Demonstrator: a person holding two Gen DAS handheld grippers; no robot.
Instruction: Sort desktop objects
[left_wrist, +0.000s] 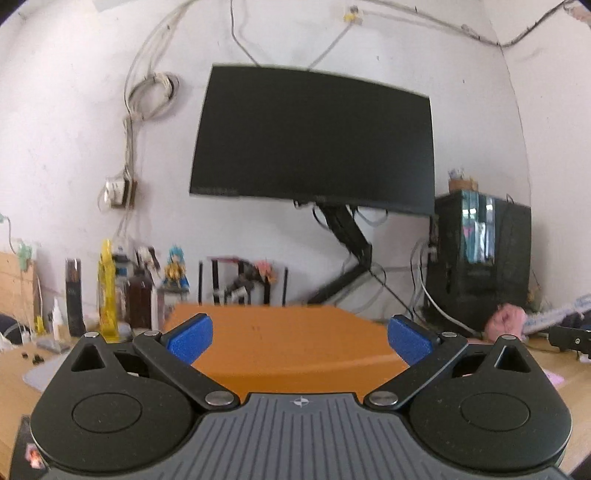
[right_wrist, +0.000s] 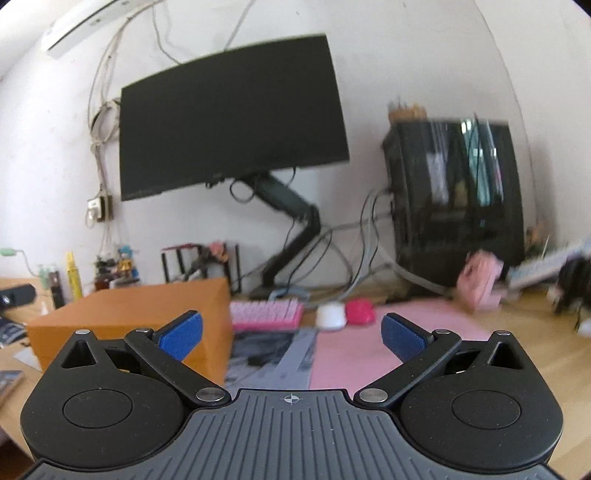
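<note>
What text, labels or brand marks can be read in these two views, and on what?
None can be read.
monitor: a faint mark on the lower bezel, too blurred to read.
orange box: plain faces, no print visible.
pink keyboard: key legends too small.
left gripper and right gripper: only a crosshair symbol on each body, no letters.

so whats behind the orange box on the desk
Behind the orange box stand a black rack and small figurines against the wall. Their bases are covered by the box.
</note>
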